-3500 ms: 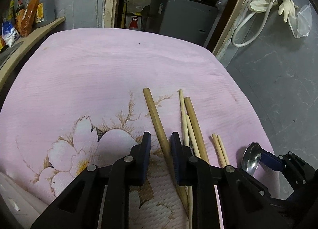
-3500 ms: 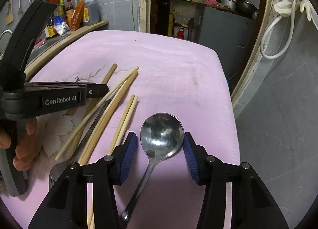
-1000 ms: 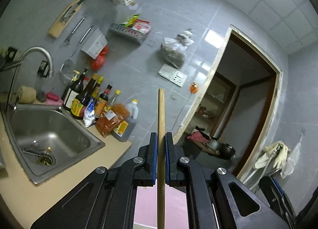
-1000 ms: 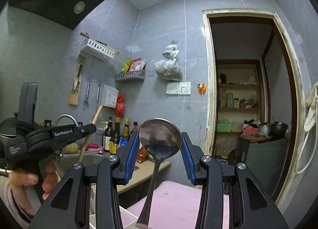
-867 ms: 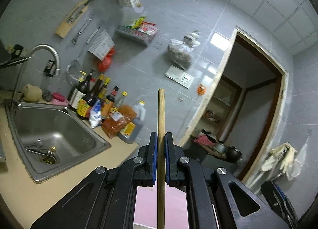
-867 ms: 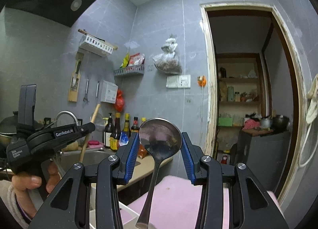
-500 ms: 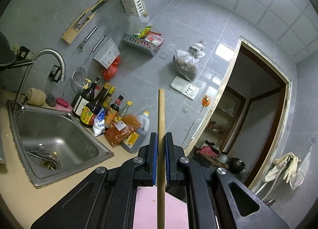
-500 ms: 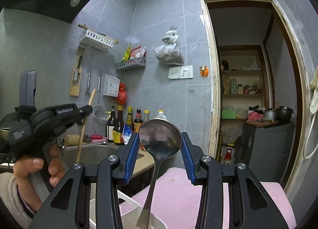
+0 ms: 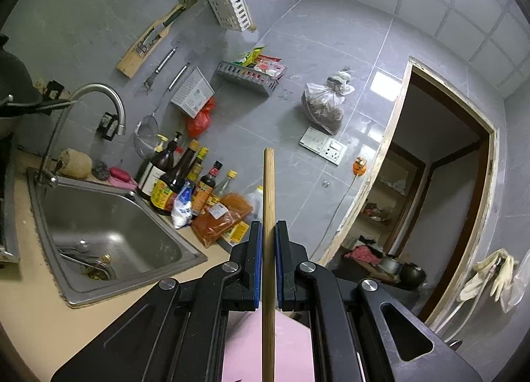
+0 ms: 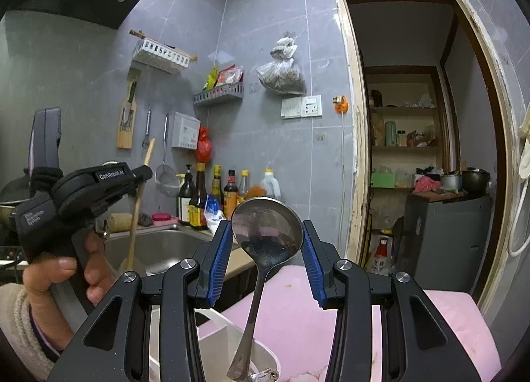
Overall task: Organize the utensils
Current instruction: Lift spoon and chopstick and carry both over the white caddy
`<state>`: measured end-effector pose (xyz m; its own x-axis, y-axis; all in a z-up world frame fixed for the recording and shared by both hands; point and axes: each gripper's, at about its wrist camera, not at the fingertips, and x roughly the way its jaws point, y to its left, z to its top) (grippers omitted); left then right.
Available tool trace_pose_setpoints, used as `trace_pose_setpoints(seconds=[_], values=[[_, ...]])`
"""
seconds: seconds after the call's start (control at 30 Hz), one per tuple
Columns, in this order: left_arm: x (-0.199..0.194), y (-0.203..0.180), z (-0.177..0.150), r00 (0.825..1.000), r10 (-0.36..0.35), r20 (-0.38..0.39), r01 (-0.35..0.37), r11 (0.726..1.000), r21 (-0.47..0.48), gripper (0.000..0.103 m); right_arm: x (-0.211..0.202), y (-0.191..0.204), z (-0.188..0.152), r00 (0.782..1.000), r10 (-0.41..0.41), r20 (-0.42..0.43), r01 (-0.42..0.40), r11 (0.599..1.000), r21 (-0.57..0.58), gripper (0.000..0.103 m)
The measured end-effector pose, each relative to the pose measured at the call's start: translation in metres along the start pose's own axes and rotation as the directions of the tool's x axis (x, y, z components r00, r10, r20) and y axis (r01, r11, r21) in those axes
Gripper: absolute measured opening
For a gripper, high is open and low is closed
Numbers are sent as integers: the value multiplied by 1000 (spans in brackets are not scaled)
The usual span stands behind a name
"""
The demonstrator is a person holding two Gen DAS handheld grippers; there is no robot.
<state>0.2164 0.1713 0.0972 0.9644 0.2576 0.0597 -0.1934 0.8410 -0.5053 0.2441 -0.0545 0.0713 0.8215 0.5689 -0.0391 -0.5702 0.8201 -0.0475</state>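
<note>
Both utensils are up off the pink desk (image 10: 447,322): the left hand-held gripper (image 9: 268,262) clamps an upright wooden stick (image 9: 268,183), and the right hand-held gripper (image 10: 265,259) pinches the metal spoon (image 10: 265,229) by its bowl. The spoon's handle hangs over the white holder (image 10: 215,349), so I'd say lowering it straight in comes next.

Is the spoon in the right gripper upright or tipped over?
Upright: the spoon has its bowl up between the right gripper pads, handle hanging down.
</note>
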Motion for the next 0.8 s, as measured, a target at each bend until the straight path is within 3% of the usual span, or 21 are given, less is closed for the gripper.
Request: trace_pose_setpoints(seconds=[0.23, 0.47, 0.63, 0.8], values=[[-9, -6, -18, 999, 6, -52, -2, 997, 74, 5, 2, 4, -6, 999, 19, -39, -19, 1000, -9, 39], [-23, -17, -38, 990, -22, -138, 50, 978, 202, 5, 2, 5, -15, 995, 29, -93, -30, 999, -20, 39], [-24, -21, -54, 963, -39, -267, 112, 957, 266, 5, 2, 3, -23, 989, 49, -142, -51, 999, -11, 40], [-32, -23, -60, 941, -86, -326, 179, 947, 268, 6, -3, 5, -25, 985, 63, -163, -65, 998, -11, 44]])
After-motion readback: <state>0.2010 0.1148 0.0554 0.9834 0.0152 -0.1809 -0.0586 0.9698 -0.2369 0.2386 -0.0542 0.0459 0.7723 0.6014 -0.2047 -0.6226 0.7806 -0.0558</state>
